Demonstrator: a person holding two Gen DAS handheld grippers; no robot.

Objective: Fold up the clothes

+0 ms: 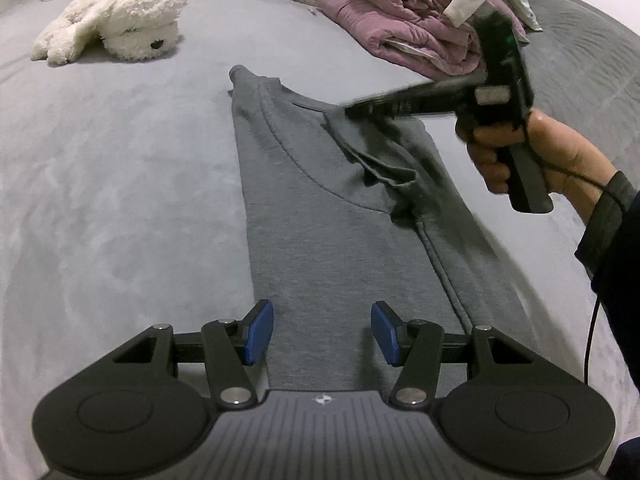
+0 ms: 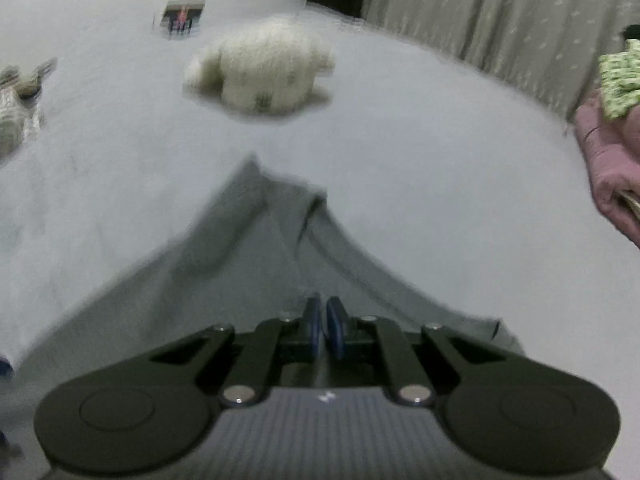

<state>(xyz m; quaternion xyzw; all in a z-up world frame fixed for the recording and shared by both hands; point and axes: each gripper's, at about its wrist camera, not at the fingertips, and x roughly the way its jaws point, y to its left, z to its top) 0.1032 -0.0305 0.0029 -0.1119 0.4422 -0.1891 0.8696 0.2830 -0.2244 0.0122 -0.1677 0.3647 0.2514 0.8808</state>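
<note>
A white plush toy [image 1: 116,34] lies far left on the grey bed [image 1: 100,200]. Right of it, at mid-scene, grey sweatpants [image 1: 320,248] stretch flat from near to far, their far end narrowing toward the plush. The left gripper [image 1: 322,332] hovers over the near end of the sweatpants with its blue pads [image 1: 258,332] spread wide and nothing between them. Further right, the right gripper [image 2: 325,328] reaches in, held by a hand [image 1: 532,152]; its pads are pressed nearly together on a bunched fold of the sweatpants at the right edge, lifting cloth there. Far right, a pile of clothes [image 1: 420,28], pink and green among them, sits on the bed.
</note>
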